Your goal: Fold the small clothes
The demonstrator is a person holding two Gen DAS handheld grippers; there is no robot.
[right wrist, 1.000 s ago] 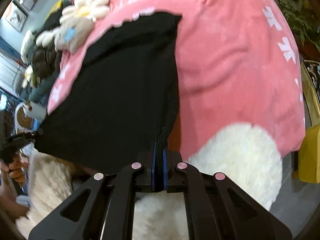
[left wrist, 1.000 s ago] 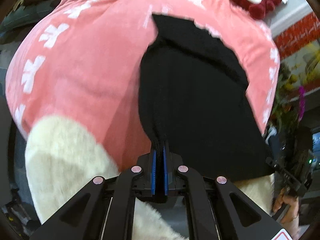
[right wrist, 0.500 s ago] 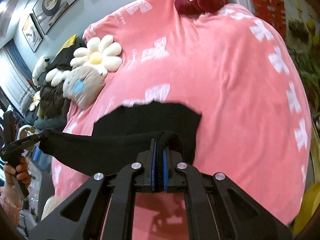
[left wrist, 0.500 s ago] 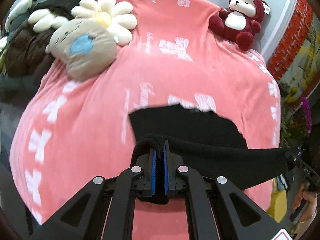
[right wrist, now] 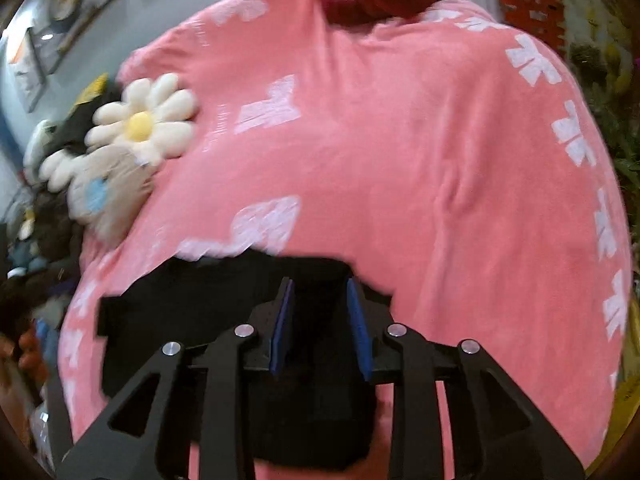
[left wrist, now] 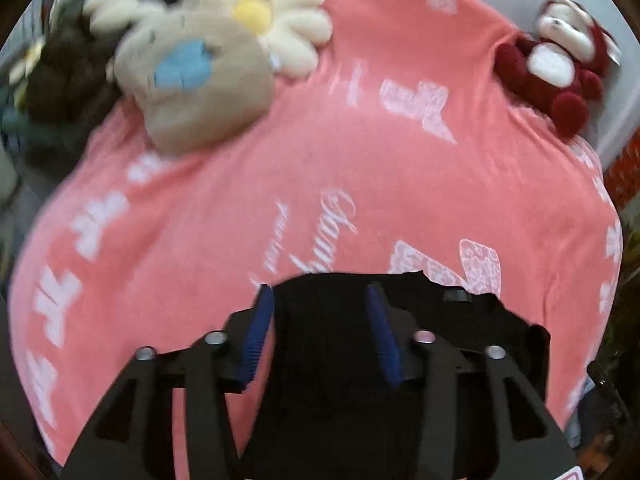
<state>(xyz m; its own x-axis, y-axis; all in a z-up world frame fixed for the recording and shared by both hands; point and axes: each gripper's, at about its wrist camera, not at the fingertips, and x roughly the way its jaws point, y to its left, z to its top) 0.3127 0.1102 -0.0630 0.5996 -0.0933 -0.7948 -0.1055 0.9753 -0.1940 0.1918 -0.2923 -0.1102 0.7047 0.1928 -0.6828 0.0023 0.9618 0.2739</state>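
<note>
Black garment (left wrist: 340, 380): dark knit cloth, lying flat on the near part of the pink blanket (left wrist: 280, 184), beneath both tools. Left gripper (left wrist: 320, 328): blue-padded fingers spread apart, holding nothing. Right gripper (right wrist: 320, 320): likewise spread, holding nothing. Blanket: fleecy, white bow prints. Far left: daisy cushion (left wrist: 260, 12), beige plush (left wrist: 196, 80). Far right: maroon bear (left wrist: 560, 68).

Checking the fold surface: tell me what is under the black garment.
The black garment lies on the pink blanket, whose white print runs under its far edge. Whatever sits beneath the cloth's middle is covered.
</note>
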